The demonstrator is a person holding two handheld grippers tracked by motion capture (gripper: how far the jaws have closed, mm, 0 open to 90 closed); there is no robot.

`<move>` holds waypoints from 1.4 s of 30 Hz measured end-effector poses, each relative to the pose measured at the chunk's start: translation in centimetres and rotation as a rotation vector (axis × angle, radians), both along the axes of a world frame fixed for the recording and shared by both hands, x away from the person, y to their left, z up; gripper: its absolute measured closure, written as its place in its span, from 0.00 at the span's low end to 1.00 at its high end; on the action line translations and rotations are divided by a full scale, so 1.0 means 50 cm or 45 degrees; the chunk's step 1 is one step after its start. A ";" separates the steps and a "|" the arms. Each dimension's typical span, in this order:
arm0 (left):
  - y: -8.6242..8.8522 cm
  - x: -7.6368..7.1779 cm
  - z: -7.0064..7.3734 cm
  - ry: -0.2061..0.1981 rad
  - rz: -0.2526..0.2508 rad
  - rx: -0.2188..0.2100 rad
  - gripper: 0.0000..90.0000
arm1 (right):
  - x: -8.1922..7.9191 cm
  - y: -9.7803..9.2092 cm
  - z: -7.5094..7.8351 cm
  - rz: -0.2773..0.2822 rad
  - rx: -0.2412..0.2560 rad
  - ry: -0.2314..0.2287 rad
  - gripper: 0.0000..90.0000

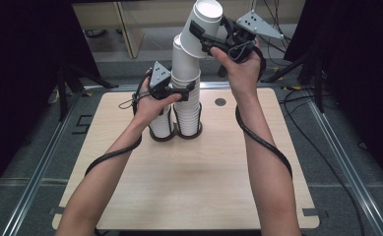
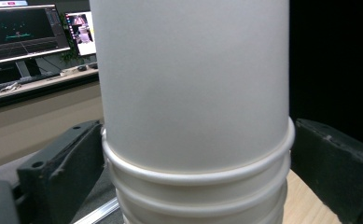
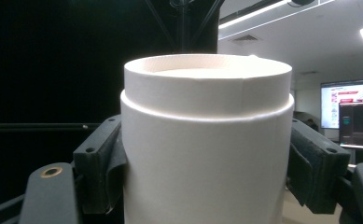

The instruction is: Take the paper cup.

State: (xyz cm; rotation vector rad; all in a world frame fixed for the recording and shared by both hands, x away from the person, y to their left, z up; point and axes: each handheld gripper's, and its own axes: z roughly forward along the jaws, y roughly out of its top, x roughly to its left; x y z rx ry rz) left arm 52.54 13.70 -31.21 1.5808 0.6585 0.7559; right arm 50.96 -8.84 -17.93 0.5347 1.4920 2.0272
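Two stacks of upturned white paper cups stand at the far middle of the wooden table (image 1: 204, 172). My left gripper (image 1: 189, 91) is shut on the tall stack (image 1: 185, 69) about halfway up; in the left gripper view the stack (image 2: 193, 93) sits between both jaws, ringed with cup rims. The short stack (image 1: 162, 127) stands just left of it, partly behind the left hand. High above, my right gripper (image 1: 200, 35) is shut on the top cup (image 1: 205, 17), which tilts right off the tall stack. The right gripper view has that cup (image 3: 207, 140) base up between the jaws.
A small dark round mark (image 1: 220, 102) lies on the table right of the stacks. Metal rails and cables (image 1: 327, 162) run along the floor on both sides. Monitors (image 2: 25, 28) stand on a desk beyond the table.
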 end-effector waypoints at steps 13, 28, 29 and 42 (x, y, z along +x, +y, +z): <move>0.006 -0.027 0.011 -0.054 -0.015 0.042 0.00 | -0.028 -0.014 -0.005 0.016 -0.005 -0.017 0.27; 0.014 -0.058 0.011 -0.082 -0.026 0.056 0.00 | -0.054 -0.026 -0.014 0.014 -0.020 -0.032 0.27; 0.017 -0.063 0.012 -0.084 -0.030 0.044 0.00 | -0.056 -0.027 -0.016 0.020 -0.016 -0.024 0.27; 0.034 -0.100 0.006 -0.081 -0.054 0.025 0.00 | -0.079 -0.046 -0.037 0.014 -0.022 -0.014 0.27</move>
